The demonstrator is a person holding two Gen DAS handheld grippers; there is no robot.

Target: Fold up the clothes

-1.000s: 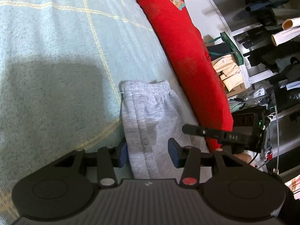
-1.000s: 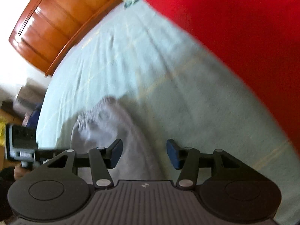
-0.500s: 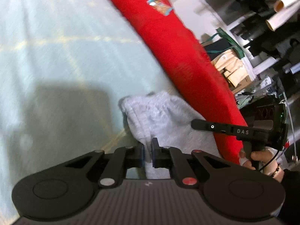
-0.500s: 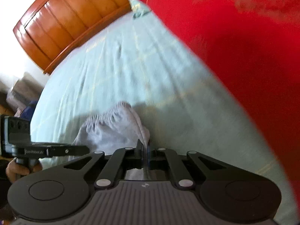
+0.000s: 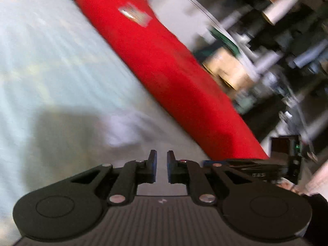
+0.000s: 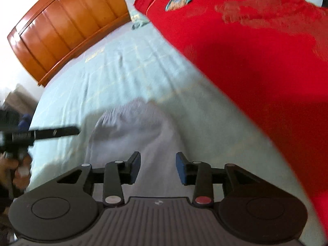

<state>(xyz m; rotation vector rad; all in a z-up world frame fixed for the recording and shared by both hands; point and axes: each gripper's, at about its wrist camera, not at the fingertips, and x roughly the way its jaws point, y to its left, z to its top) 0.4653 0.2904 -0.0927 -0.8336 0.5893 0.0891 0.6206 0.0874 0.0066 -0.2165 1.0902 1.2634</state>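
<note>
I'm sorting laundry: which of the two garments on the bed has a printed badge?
The red garment: a colourful badge sits near its top. The smaller grey garment beside it shows no print.

The grey clothes (image 6: 131, 131) in front of the right gripper (image 6: 157, 168) look like soft, fuzzy cloth. Under them the pale green sheet (image 6: 114, 78) is thin woven cloth and not shiny. To the right of the gripper, the red cloth (image 6: 256, 65) is smooth and dull. Far ahead, the headboard (image 6: 67, 26) is shiny orange wood. The gripper looks like dull black plastic with blue pads (image 6: 181, 170).
</note>
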